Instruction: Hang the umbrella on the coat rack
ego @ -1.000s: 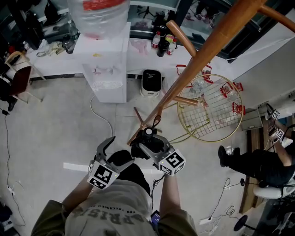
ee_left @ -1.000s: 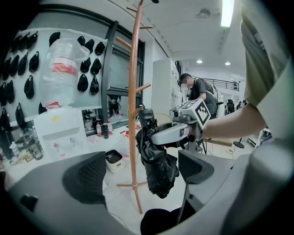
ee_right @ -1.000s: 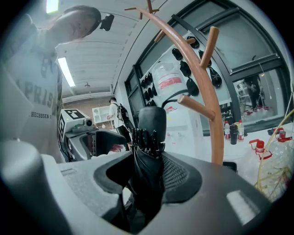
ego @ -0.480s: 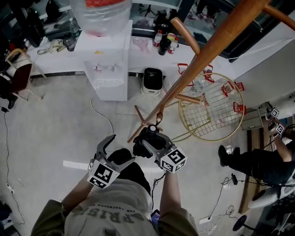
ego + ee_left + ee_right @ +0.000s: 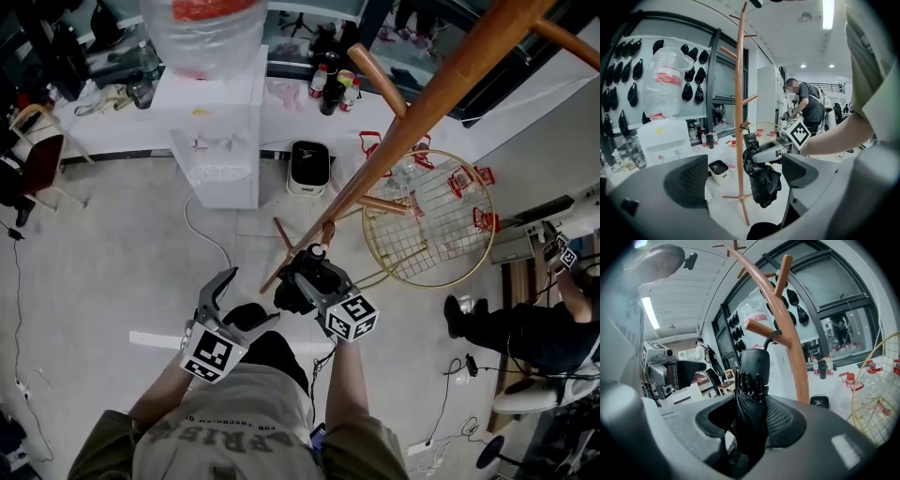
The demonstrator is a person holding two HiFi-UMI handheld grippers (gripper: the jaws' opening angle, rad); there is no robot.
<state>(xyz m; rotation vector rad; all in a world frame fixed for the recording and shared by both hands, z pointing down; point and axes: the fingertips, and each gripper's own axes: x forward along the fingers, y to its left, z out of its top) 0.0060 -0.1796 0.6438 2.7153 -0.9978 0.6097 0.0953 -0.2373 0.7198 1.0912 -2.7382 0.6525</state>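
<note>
A: So why was the right gripper (image 5: 307,274) clamped low on the folded umbrella (image 5: 749,399)?

B: Probably to leave its strap loop (image 5: 769,339) free, up by a peg (image 5: 764,332) of the coat rack (image 5: 424,98). The left gripper (image 5: 240,302) hung aside, jaws apart, empty.

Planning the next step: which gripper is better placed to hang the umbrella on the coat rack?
Right. The right gripper grips the umbrella, its strap near a coat rack peg; the left gripper is open and empty.
</note>
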